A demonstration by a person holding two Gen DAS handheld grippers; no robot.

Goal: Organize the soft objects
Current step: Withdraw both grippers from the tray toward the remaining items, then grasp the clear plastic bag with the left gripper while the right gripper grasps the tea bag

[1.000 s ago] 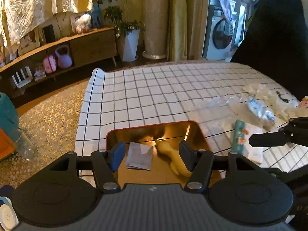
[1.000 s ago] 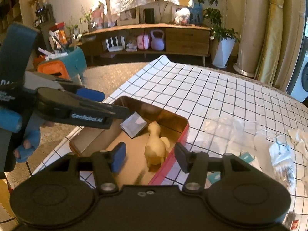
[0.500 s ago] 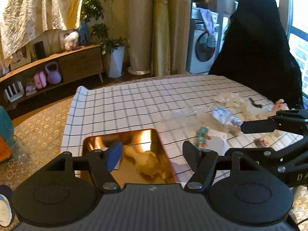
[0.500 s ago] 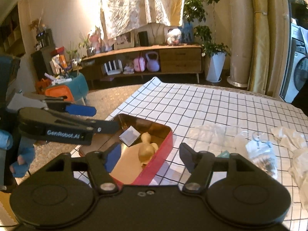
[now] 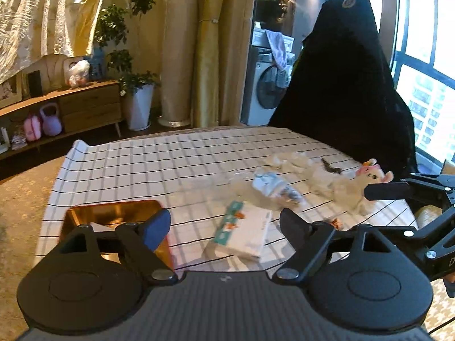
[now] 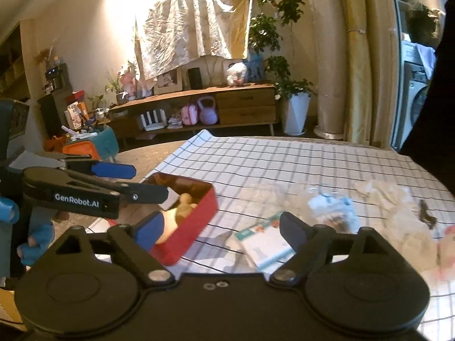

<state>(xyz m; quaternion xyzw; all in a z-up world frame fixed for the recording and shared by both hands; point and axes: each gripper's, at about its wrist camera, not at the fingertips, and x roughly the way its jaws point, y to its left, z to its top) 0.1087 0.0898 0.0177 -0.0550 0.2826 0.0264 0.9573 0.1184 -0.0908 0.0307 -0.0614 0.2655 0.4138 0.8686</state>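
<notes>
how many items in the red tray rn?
2 visible: a yellow duck toy lying in the red tray, and a small white packet by its far wall. The left gripper and the tray's near wall may hide more.

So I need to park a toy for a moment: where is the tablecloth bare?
Bare: the far half of the tablecloth, beyond the red tray. Crowded: around the tissue pack, clear bags and plush toy.

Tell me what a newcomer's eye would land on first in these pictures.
First the red tray at the near left corner of the checked tablecloth, a yellow duck toy lying inside. Next, the soft clutter toward the right: a tissue pack nearest, a white plush toy beyond. Both grippers, left and right, hover open and empty.
</notes>
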